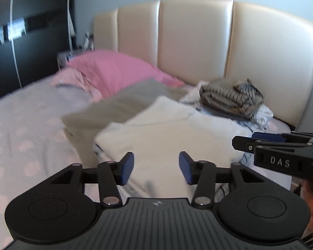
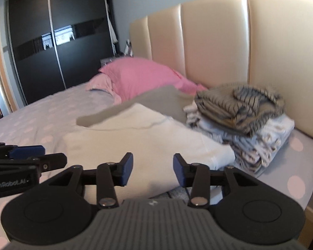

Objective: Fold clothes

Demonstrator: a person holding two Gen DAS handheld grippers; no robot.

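On the polka-dot lilac bedsheet (image 2: 31, 120), folded white knit garment (image 1: 167, 133) lies flat atop grey folded cloth (image 1: 119, 104), beside striped clothes pile (image 2: 240, 108); left gripper (image 1: 156, 166) and right gripper (image 2: 153, 169) both spread open, empty.

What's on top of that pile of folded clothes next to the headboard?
A crumpled striped garment sits on top of the clothes pile, beside the headboard. Pale folded layers show beneath it at the edges; what lies deeper inside the pile is covered.
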